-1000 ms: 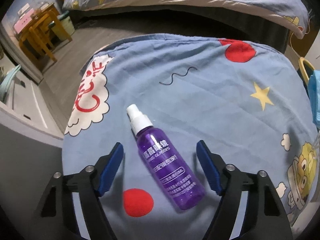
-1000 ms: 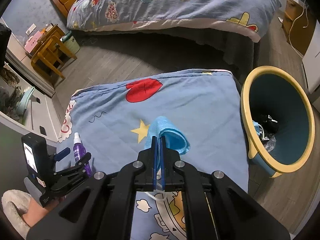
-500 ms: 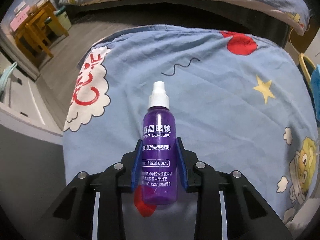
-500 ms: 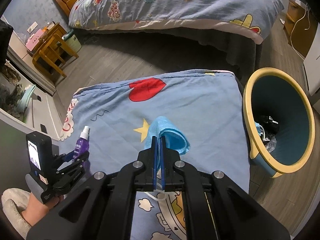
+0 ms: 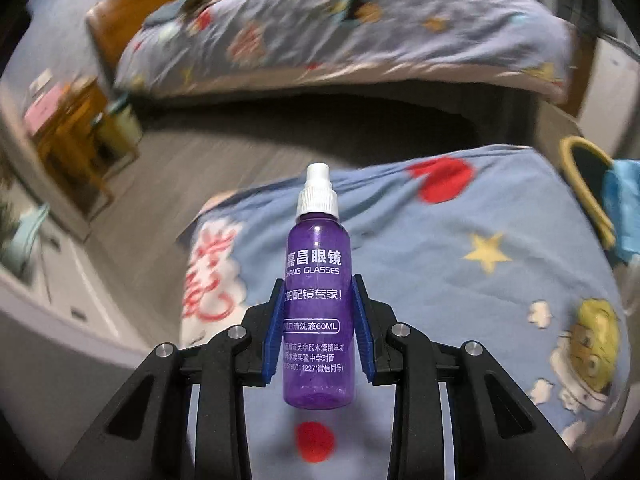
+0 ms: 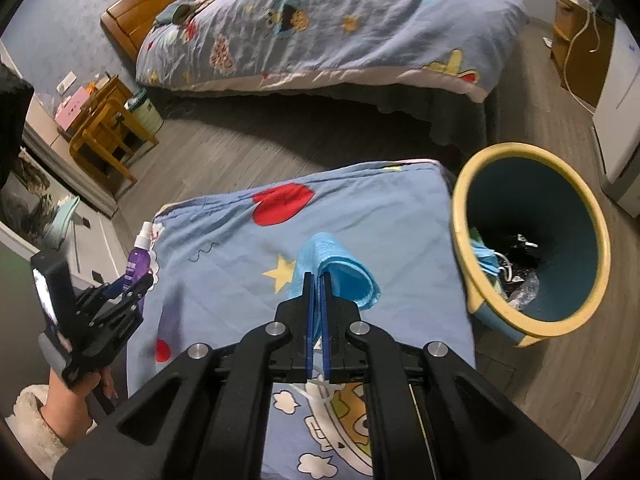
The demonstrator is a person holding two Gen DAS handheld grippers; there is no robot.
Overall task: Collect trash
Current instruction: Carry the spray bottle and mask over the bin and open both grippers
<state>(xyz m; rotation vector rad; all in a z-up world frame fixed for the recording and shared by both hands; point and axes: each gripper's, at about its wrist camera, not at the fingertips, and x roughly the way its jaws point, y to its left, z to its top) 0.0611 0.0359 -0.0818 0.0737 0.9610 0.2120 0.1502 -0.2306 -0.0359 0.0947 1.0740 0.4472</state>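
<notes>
**Purple bottle and blue mask both gripped, bin waiting at right**

Purple plastic is filling the centre of the left wrist view: the left gripper (image 5: 318, 330) is clamping a spray bottle (image 5: 318, 300) by its lower body, blue pads pressing on both sides, white nozzle pointing toward the top of the frame. The bottle is hanging clear of the blue cartoon sheet (image 5: 460, 280) below it. In the right wrist view the same bottle is showing at mid left, poking out of that gripper, with a hand (image 6: 74, 400) holding the handle at lower left.

The right gripper (image 6: 316, 312) is pinching a blue mask (image 6: 340, 268) at frame centre, jaws nearly together on the thin fabric, a white strap dangling beneath. The mask is hanging above the sheet.

Judging by this, the pickup step looks finished for both items and the carrying step is beginning. The bin (image 6: 464, 216) is sitting at the right of the right wrist view, beside the sheet's edge, already holding some rubbish. Next, each gripper likely needs moving over the yellow rim before its jaws part, the mask being nearer.
</notes>
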